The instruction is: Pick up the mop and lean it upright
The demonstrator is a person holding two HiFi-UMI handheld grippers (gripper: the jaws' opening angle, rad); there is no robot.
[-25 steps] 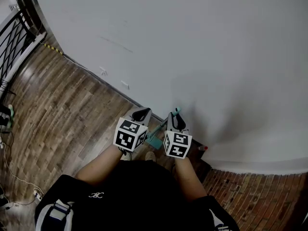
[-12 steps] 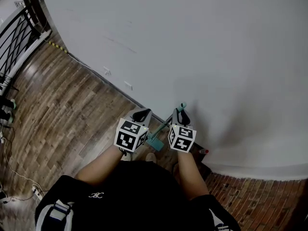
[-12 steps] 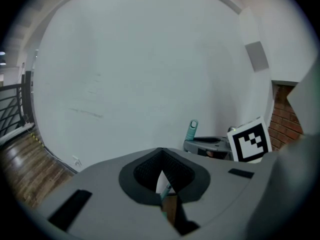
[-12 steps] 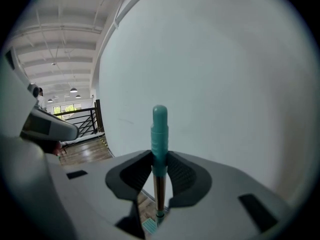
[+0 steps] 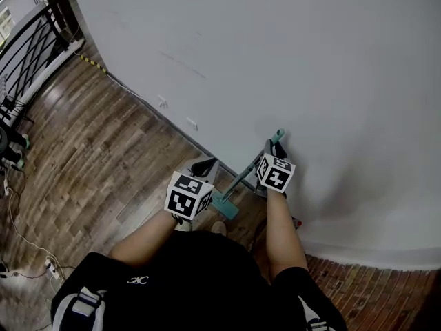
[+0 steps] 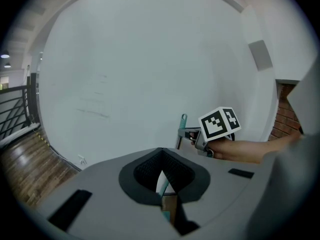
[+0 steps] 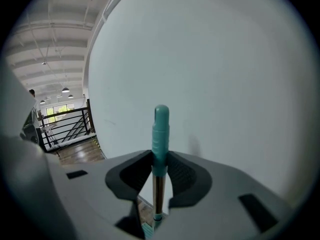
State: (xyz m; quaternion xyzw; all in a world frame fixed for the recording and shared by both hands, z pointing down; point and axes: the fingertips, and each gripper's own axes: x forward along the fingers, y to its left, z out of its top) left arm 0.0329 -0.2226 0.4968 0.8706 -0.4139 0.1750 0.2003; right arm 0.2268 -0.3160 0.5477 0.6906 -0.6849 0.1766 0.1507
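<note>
At the foot of the white wall [image 5: 289,54], the right gripper [image 5: 273,147] clamps the teal-gripped metal mop [image 5: 242,176] at its top, shaft slanting down beside the closed, empty left gripper [image 5: 204,164].

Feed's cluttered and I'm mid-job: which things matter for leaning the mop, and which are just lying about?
For the job: mop, right hand-held gripper gripping its handle, wall.
Lying about: railing, floor cables, red thing at the wall's foot.
</note>
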